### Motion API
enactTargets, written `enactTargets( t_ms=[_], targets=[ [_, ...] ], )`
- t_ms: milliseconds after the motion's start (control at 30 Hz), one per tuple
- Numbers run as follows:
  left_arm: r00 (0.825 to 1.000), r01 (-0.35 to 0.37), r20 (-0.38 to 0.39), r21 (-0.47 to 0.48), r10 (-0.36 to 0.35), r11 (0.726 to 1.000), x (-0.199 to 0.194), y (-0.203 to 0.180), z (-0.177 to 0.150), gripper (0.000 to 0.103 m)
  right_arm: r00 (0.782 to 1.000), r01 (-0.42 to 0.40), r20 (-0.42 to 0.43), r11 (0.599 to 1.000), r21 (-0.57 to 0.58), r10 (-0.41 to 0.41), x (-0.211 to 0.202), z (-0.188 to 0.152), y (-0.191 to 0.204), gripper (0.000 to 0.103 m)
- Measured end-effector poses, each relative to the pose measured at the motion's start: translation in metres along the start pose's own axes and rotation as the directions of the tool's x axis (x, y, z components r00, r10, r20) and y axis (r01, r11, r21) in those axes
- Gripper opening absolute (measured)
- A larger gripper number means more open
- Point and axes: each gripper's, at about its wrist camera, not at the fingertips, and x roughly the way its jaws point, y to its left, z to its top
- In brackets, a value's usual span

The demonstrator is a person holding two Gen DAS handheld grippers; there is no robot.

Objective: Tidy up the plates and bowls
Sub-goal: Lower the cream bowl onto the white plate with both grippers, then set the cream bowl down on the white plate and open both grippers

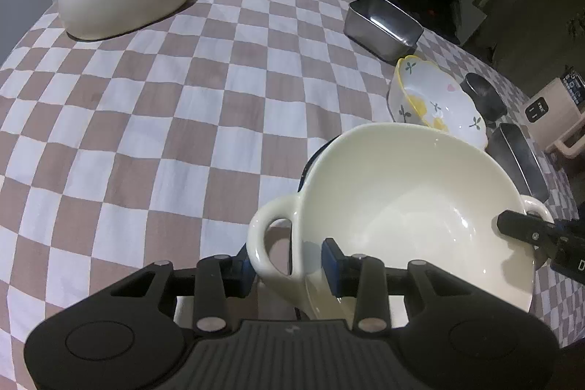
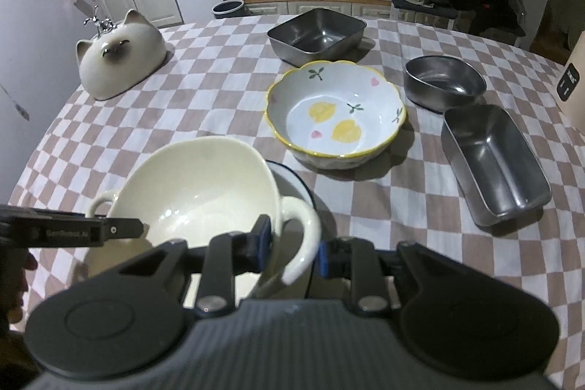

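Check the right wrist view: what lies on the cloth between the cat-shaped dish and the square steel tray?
Nothing: between the cat-shaped dish and the square steel tray only bare checkered tablecloth shows in the right wrist view.

Left gripper, angled steeply down, jaws part-closed astride one loop handle of the cream bowl, one pad inside the rim; right gripper, likewise angled, jaws astride the opposite handle; whether the pads press cannot be told.
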Motion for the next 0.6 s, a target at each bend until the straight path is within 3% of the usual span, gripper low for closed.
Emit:
enactTargets(
  t_ms=[600],
  targets=[
    [1.000, -0.010, 0.004, 0.054, 0.010, 0.998, -0.004, -0.009, -0.001, 0.043, 0.998, 0.007, -0.069, 1.000, -0.007, -0.007, 0.012, -0.003, -0.003, 0.037]
  ],
)
